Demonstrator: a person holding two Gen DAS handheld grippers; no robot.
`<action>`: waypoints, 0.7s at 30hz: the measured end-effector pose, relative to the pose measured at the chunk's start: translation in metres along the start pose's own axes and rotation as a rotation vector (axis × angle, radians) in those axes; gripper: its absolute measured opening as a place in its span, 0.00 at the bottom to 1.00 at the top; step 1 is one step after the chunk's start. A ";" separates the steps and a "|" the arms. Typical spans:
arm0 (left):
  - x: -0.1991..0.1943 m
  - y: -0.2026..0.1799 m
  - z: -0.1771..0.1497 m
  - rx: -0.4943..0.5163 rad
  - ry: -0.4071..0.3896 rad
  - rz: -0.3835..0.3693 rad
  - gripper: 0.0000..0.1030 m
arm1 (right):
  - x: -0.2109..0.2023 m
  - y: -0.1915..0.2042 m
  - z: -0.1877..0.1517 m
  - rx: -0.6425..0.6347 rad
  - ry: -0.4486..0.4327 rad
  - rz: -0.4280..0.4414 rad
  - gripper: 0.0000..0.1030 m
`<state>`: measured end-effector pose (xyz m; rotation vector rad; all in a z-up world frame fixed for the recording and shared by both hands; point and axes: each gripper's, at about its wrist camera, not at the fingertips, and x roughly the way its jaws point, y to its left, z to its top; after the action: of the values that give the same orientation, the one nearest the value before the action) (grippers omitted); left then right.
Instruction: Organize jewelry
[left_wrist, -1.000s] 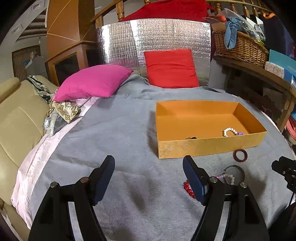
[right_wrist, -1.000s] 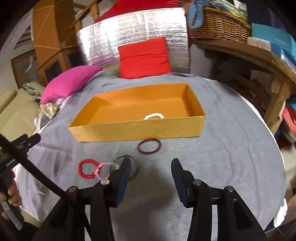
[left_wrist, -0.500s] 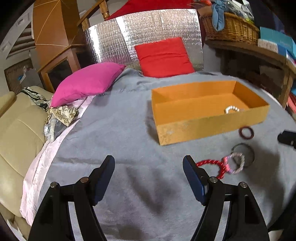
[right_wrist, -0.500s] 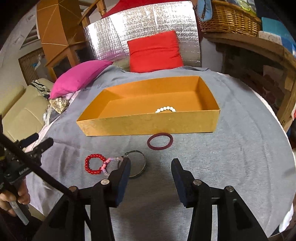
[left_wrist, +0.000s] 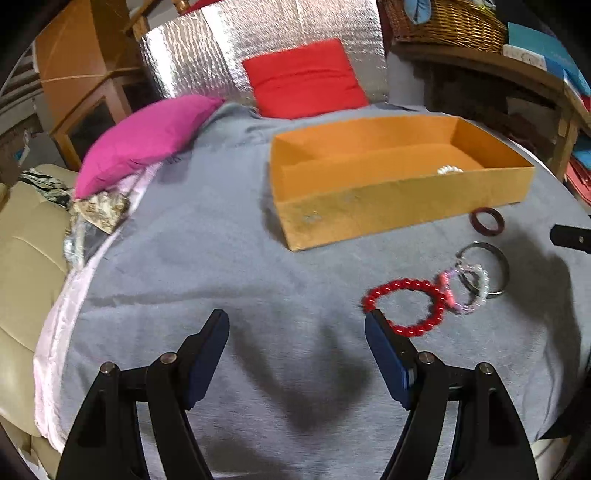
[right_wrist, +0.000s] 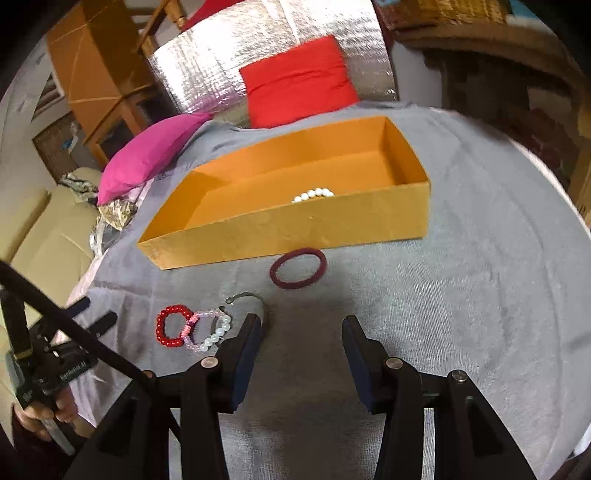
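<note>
An open orange box (left_wrist: 391, 214) (right_wrist: 295, 232) lies on the grey cloth with a white pearl bracelet (left_wrist: 449, 170) (right_wrist: 313, 194) inside. In front of it lie a maroon ring bracelet (left_wrist: 487, 220) (right_wrist: 297, 267), a thin metal bangle (left_wrist: 495, 262) (right_wrist: 244, 296), a pink and clear bead bracelet (left_wrist: 466, 288) (right_wrist: 209, 330) and a red bead bracelet (left_wrist: 404, 308) (right_wrist: 171, 325). My left gripper (left_wrist: 297, 325) is open over bare cloth, its right finger beside the red bracelet. My right gripper (right_wrist: 303, 325) is open, empty, below the maroon ring; its left finger covers part of the bangle.
A pink pillow (left_wrist: 147, 140) and a red cushion (left_wrist: 304, 79) lie at the far side against a silver foil panel (left_wrist: 258, 48). A beige sofa (left_wrist: 26, 258) is on the left. Wooden shelves with a wicker basket (left_wrist: 450, 20) stand at the right.
Both grippers have come down and closer to the cloth. The loose bracelets now sit larger and nearer the fingers in both views. Neither jaw has changed its opening.
</note>
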<state>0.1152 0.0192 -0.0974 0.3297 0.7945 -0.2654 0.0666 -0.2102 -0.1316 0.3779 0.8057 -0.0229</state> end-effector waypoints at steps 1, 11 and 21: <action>0.002 -0.002 0.001 -0.002 0.005 -0.012 0.74 | 0.000 -0.002 0.001 0.009 0.003 0.003 0.48; 0.019 -0.017 0.010 -0.016 0.043 -0.043 0.74 | 0.024 -0.013 0.019 0.069 0.030 0.028 0.48; 0.012 -0.024 0.012 -0.004 0.021 -0.133 0.74 | 0.070 0.005 0.044 -0.025 0.050 -0.075 0.42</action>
<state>0.1221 -0.0090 -0.1028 0.2764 0.8390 -0.3854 0.1469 -0.2120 -0.1518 0.3256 0.8691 -0.0740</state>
